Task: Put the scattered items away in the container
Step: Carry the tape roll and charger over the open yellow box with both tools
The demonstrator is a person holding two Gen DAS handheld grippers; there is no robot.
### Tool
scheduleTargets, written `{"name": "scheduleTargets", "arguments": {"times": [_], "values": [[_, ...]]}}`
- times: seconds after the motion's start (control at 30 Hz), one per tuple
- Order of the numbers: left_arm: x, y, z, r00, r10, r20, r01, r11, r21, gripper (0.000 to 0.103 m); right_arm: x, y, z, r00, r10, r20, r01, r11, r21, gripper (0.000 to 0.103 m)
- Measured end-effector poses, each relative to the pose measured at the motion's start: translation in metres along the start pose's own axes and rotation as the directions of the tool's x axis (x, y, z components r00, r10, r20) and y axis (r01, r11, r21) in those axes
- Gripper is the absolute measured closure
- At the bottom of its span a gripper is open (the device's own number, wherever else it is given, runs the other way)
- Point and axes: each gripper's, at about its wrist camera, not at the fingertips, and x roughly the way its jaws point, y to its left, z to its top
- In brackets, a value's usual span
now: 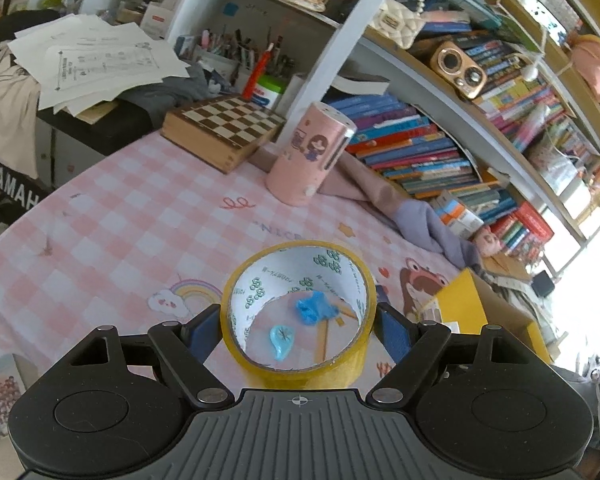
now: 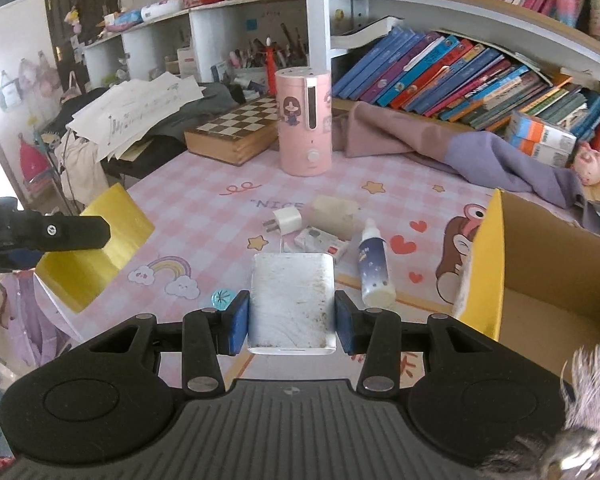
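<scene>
My left gripper (image 1: 299, 332) is shut on a yellow tape roll (image 1: 300, 364), held above the pink checked tablecloth; the roll also shows at the left of the right wrist view (image 2: 96, 248). My right gripper (image 2: 292, 320) is shut on a white power bank (image 2: 293, 300), held above the table. The yellow-edged cardboard box (image 2: 480, 264) stands open at the right, and in the left wrist view (image 1: 460, 300) at right. On the cloth lie a white charger plug (image 2: 286, 219), a small white card box (image 2: 322, 240), a paper roll (image 2: 336, 212), a spray bottle (image 2: 374, 264) and a blue teardrop piece (image 2: 223, 295).
A pink humidifier (image 2: 305, 120) and a wooden chessboard box (image 2: 236, 128) stand at the back of the table. A purple cloth (image 2: 480, 152) lies before the rows of books (image 2: 460, 76). Papers (image 2: 136, 112) pile at the back left.
</scene>
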Motion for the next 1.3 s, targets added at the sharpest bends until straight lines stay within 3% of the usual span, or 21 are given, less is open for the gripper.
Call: {"name": "scheduleTargets", "arguments": {"times": [0.77,1.3], "values": [[-0.077,0.013,-0.073,0.994,-0.061,-0.091,0.064,0.998,0.029,0.021,-0.083,0.051,-0.093,0.998,-0.061,-0.023,0.063,0.993,0.103,0.062],[-0.082,-0.009,-0.1,0.968,-0.157,-0.195,0.181,0.977,0.112,0.021,-0.125,0.05,-0.142,0.985,-0.16,-0.059,0.169,0.963,0.208,0.062]]}}
